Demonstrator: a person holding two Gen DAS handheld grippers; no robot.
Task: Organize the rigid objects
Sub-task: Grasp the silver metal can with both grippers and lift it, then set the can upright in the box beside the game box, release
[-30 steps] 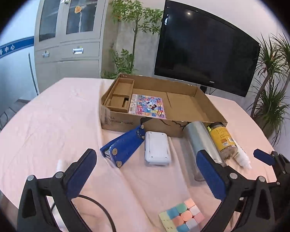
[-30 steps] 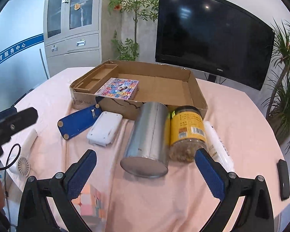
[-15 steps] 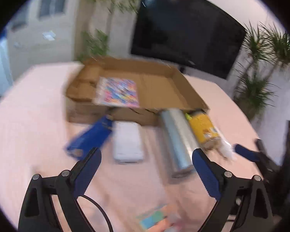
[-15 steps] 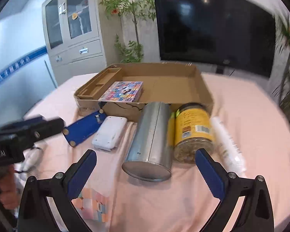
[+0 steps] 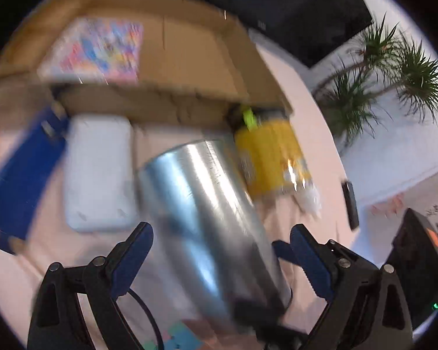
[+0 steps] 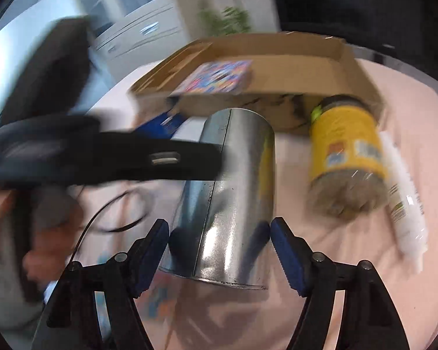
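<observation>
A silver metal can (image 6: pixel 227 192) lies on its side on the pink tablecloth. My right gripper (image 6: pixel 219 250) has its blue pads on both sides of the can's near end, shut on it. My left gripper (image 5: pixel 222 259) is open, its fingers straddling the same can (image 5: pixel 207 221). A yellow-labelled jar (image 6: pixel 347 157) lies to the can's right, with a white tube (image 6: pixel 406 204) beyond it. The open cardboard box (image 6: pixel 277 67) behind holds a colourful flat book (image 6: pixel 216 75). Both views are blurred.
A white flat case (image 5: pixel 97 172) and a blue stapler-like tool (image 5: pixel 23 172) lie left of the can. A pastel puzzle cube (image 5: pixel 175 338) sits near the front edge. A black phone (image 5: pixel 350 204) lies at the right. Plants and a TV stand behind.
Both grippers have moved forward and down onto the silver can. The right gripper's jaws have narrowed from wide open to gripping the can's end. The left gripper has swung right over it.
</observation>
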